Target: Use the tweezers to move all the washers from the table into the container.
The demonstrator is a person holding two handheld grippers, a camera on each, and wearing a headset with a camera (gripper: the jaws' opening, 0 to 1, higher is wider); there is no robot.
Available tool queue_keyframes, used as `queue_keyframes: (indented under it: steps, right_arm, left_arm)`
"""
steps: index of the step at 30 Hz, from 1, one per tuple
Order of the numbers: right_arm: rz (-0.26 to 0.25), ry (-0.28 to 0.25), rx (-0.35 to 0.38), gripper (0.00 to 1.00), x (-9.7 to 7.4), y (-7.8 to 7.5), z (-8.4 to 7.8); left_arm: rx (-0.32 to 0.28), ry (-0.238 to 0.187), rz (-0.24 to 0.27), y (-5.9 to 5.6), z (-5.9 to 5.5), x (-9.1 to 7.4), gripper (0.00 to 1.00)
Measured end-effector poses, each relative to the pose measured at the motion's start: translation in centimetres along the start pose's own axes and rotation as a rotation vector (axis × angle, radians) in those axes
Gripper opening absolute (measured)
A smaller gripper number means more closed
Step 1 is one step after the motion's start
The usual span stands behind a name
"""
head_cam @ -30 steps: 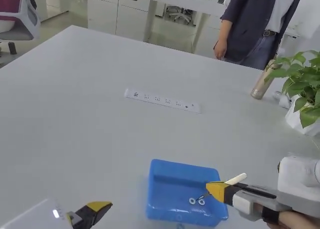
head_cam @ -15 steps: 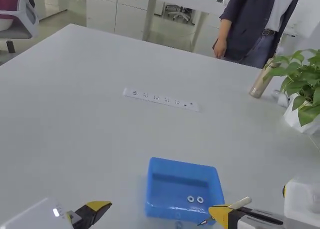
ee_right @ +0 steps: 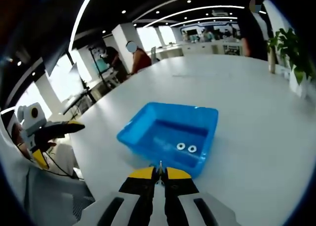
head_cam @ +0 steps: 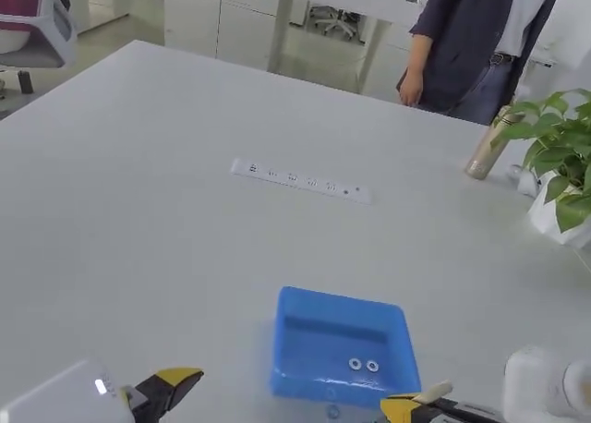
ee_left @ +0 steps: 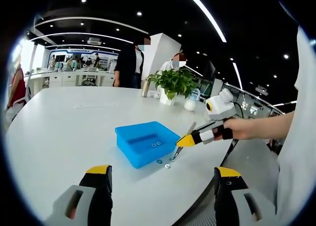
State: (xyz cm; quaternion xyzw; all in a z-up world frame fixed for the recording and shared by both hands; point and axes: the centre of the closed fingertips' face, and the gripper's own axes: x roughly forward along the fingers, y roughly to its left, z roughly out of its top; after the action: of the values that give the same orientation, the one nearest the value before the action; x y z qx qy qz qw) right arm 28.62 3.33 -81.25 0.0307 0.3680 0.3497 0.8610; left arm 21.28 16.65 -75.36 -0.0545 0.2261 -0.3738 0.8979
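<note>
The blue container (head_cam: 305, 349) sits near the table's front edge with two washers (head_cam: 364, 366) in it. The same container (ee_right: 148, 127) and its two washers (ee_right: 186, 147) lie just ahead of my right gripper (ee_right: 159, 174), which is shut on thin tweezers (ee_right: 160, 165). From the left gripper view, the tweezers' tip (ee_left: 173, 157) hangs over two washers (ee_left: 163, 163) lying on the table just in front of the container (ee_left: 133, 137). My left gripper (ee_left: 163, 186) is open and holds nothing, at the near left (head_cam: 180, 379).
A white power strip (head_cam: 300, 180) lies mid-table. At the far right stand a metal bottle (head_cam: 485, 148) and a potted plant (head_cam: 559, 164). A person (head_cam: 471, 35) stands beyond the far edge. The table (head_cam: 138, 211) is wide and bare on the left.
My right gripper with the tweezers has drawn back from inside the container to its near side. The two washers stay in the container. The left gripper has hardly moved.
</note>
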Motion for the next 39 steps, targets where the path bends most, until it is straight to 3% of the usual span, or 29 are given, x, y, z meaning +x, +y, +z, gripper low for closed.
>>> queue_keyframes:
  steps: [13,39]
  right_arm:
    - [-0.019,-0.01,-0.011,0.04,0.0,-0.88,-0.1]
    - [-0.016,0.015,-0.039,0.04,0.5,-0.52,-0.39]
  left_arm:
    - [0.009,0.013,-0.003,0.05,-0.32,0.18,0.86]
    - [0.009,0.015,-0.006,0.08,-0.4,0.1,0.86]
